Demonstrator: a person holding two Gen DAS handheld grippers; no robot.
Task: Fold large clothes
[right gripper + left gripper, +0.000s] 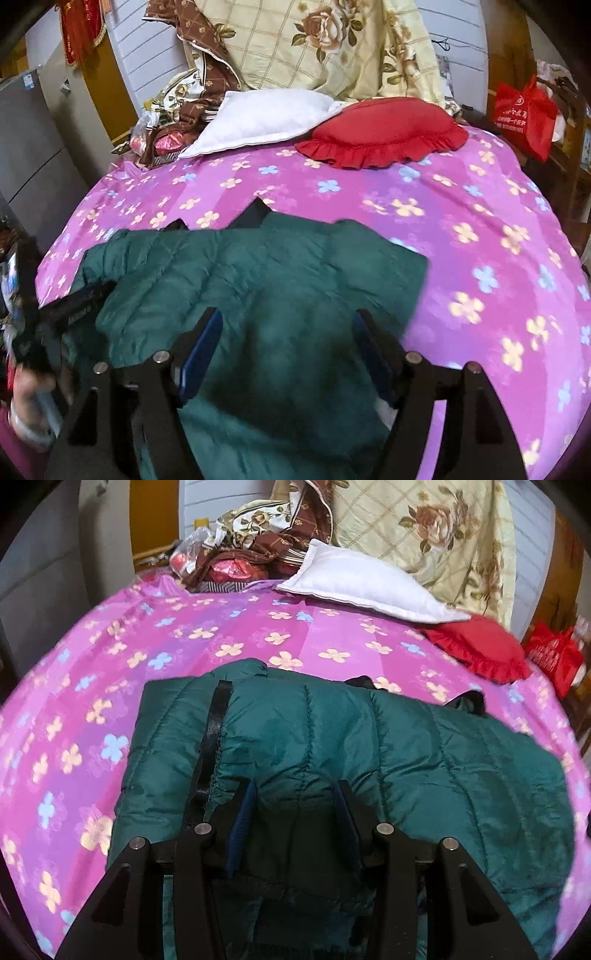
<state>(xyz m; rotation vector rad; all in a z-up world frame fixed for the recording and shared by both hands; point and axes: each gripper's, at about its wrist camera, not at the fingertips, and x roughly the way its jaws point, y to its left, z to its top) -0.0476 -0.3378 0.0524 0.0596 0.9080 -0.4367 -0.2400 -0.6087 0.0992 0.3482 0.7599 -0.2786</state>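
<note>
Green quilted jacket (369, 738) spread flat near the front edge of the bed, already doubled over at least once by the look of the layered hems, dark collar or lining peeking out at the far side. Long axis running left to right across both views, quilting seams running front to back. Left gripper (293, 812) down on the near hem, jaws at a middling gap with a bunched fold of green cloth filling the space between the blue pads (242, 823); judged clamped on that fold. Right gripper (286, 343) set wide, hovering over the jacket's right half; nothing caught between its pads, cloth only lying beneath. No earlier view to compare. Jacket directly ahead of and under both tools, its free right edge closer to the right hand, so next fold probably a lift from that side toward the pinned left. Left tool and part of a hand (33, 391) visible at the left edge of the right view, blurred. Surface: pink flowered bedsheet (221, 627), soft, likely to drag with the cloth. Beyond: white pillow (258, 118), red frilled cushion (388, 129), cream rose-print quilt (332, 44) heaped at the headboard, red bag (524, 114) off to the right.
</note>
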